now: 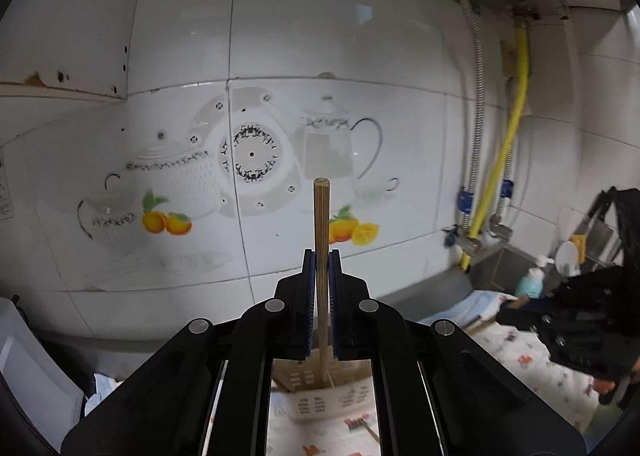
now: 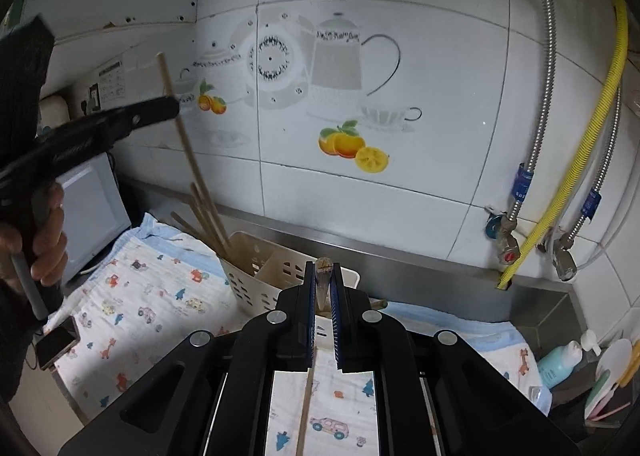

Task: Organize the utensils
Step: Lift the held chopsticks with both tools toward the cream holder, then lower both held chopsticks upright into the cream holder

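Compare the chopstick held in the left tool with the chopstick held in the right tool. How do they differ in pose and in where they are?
The left tool holds its chopstick upright, tip lowered among the chopsticks in the holder; the right tool holds its chopstick above the patterned cloth, outside the holder. The left chopstick sticks far past its fingers; the right one barely does. Both are wooden, each clamped between closed blue pads.

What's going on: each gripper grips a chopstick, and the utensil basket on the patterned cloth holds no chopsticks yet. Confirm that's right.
Not quite. The right wrist view shows several chopsticks already standing in the utensil basket. The rest holds: the left gripper and right gripper each grip a chopstick.
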### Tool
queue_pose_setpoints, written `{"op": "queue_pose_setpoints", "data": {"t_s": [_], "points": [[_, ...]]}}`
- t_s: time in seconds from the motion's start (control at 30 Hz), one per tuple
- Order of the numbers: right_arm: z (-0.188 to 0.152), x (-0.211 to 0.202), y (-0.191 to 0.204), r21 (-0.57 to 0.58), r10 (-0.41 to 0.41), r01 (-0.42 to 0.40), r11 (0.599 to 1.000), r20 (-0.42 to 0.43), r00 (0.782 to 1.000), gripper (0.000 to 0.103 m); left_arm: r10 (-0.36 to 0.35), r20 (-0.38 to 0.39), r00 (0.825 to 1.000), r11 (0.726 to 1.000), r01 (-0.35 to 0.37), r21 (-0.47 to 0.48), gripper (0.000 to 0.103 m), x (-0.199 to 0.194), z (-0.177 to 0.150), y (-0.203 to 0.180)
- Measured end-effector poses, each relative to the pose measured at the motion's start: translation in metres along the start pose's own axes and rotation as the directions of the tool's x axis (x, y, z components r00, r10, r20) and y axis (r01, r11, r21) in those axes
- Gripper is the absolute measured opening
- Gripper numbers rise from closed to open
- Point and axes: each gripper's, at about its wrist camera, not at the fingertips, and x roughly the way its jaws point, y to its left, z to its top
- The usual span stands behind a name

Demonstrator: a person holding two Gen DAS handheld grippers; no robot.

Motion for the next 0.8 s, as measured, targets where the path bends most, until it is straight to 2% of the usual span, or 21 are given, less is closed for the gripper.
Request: {"op": "queue_pose_setpoints", "data": {"t_s": [0.13,0.33,0.5,0.8], "points": [[-0.004,0.013,-0.001,0.008,0.011,-0.011,1.000,-0.008,1.000,0.007,0.042,-0.027,0.999,0.999,-0.042,-0.011,0.005,0.025,-0.010,0.006],[-0.010,0.029,-0.005,0.019,0.019,-0.018,1.000,-0.029,0.999,0.007,0.035,-0.103,0.994,0.998,-0.041,-0.055,0.005,0.054,-0.032,0.017],[-0.014,0.036,-0.006,0.031,0.021,-0.020,0.999,-0.036,0.999,0.007,0.023,-0.137,0.990,0.998,-0.031,-0.056,0.006,0.065,-0.044,0.019],[-0.017,0.054,-0.001,0.037,0.034,-0.032,0.999,-0.051,0.998,0.008,0.022,-0.153,0.988,0.997,-0.033,-0.066,0.008,0.070,-0.047,0.020]]}}
